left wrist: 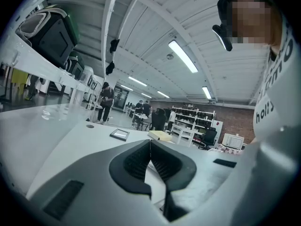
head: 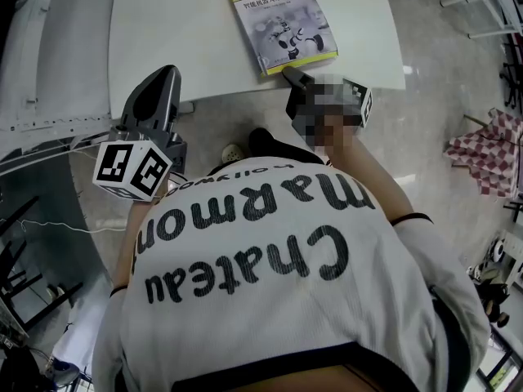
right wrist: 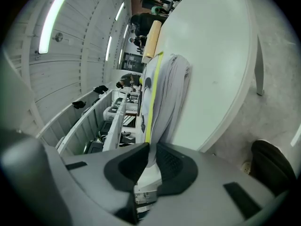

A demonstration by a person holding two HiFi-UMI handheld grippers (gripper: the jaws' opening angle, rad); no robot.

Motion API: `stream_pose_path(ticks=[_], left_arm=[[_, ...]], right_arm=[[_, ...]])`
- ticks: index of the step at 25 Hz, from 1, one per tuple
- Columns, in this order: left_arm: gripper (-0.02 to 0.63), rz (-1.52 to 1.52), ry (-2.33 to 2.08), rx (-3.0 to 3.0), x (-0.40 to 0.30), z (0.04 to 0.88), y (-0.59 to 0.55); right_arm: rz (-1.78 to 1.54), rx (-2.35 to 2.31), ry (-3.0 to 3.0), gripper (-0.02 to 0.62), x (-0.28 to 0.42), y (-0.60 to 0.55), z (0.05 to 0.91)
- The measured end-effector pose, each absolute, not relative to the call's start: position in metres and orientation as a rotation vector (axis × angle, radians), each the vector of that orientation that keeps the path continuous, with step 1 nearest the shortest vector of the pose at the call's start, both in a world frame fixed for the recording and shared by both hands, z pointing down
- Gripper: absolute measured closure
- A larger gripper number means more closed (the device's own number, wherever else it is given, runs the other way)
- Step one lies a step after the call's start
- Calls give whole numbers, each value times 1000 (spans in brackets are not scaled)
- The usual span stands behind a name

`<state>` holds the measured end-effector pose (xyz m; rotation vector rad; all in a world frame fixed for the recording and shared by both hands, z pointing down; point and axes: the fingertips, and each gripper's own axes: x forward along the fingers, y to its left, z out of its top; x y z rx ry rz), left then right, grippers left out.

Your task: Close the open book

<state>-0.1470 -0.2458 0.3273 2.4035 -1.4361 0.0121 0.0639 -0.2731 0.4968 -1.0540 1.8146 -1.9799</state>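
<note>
The book (head: 282,23) is seen closed and cover-up on the white table (head: 163,23), a title in Chinese characters printed across its yellow-green top band. The right gripper (right wrist: 149,147) is clenched on the book's near edge. The left gripper (left wrist: 150,142) is held pinched together with nothing in it, off the table's edge. "Chateau Marmon" can be read on the person's white shirt (head: 270,251).

Long ceiling lights (right wrist: 51,20) shine bright at the upper left. The light is even and shadows are soft. Both gripper views bend round, with dark corners.
</note>
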Motion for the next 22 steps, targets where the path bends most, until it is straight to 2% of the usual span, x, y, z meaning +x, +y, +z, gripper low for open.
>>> stream_pose_path(ticks=[22], left_arm=[[581, 5, -1415, 2415, -185, 338, -223]], right_arm=[[-1818, -1224, 1735, 537, 68, -272, 494]])
